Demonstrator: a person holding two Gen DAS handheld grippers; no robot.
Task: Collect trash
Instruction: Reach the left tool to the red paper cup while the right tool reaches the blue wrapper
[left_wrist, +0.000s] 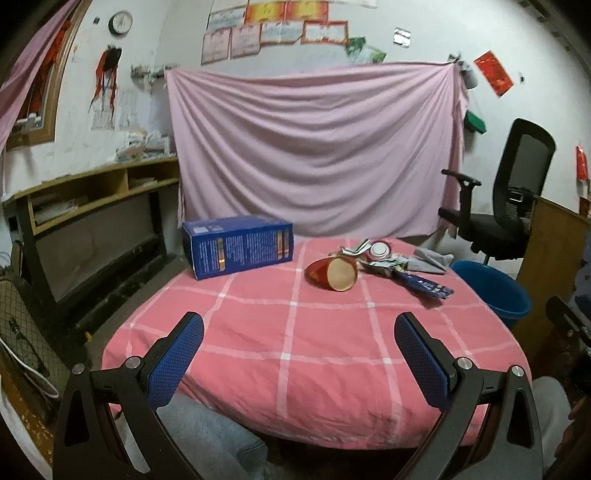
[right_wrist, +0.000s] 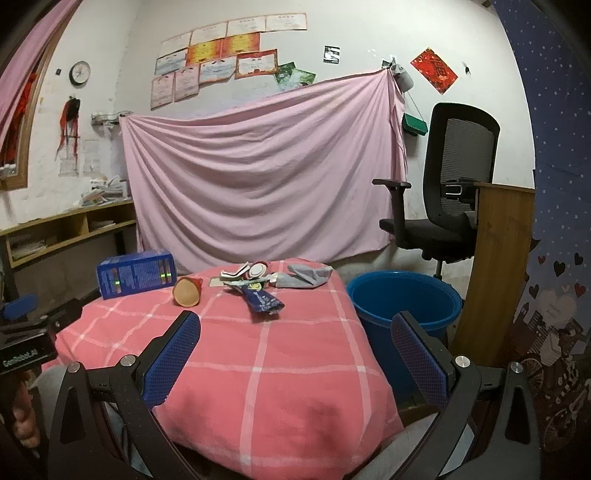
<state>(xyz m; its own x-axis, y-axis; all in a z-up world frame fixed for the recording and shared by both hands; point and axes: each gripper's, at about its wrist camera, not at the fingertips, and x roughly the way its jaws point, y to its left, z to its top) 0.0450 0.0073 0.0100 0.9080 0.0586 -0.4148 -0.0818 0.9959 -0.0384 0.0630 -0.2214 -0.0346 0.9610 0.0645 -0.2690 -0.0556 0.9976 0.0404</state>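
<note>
Pink-checked cloth covers the table (left_wrist: 295, 350) we sit at, and both our tools hover empty over its near edge. Our left gripper (left_wrist: 295, 363) has its blue-padded fingers (left_wrist: 177, 362) spread wide with nothing between them; our right gripper (right_wrist: 295, 360) is spread just as wide and equally empty. Trash lies at the far side, around twelve to one o'clock from the left gripper: a red paper cup (left_wrist: 332, 273) tipped on its side with its mouth toward us, a dark blue wrapper (left_wrist: 428, 286) just to its three o'clock, crumpled packaging (left_wrist: 373, 253) behind them, and a grey cloth (left_wrist: 432, 260) beyond. At eleven o'clock a blue box (left_wrist: 238, 245) rests on the far left corner. Off the table's edge at two o'clock stands a blue bucket (right_wrist: 406, 299) on the floor, near a black office chair (right_wrist: 443, 184).
</note>
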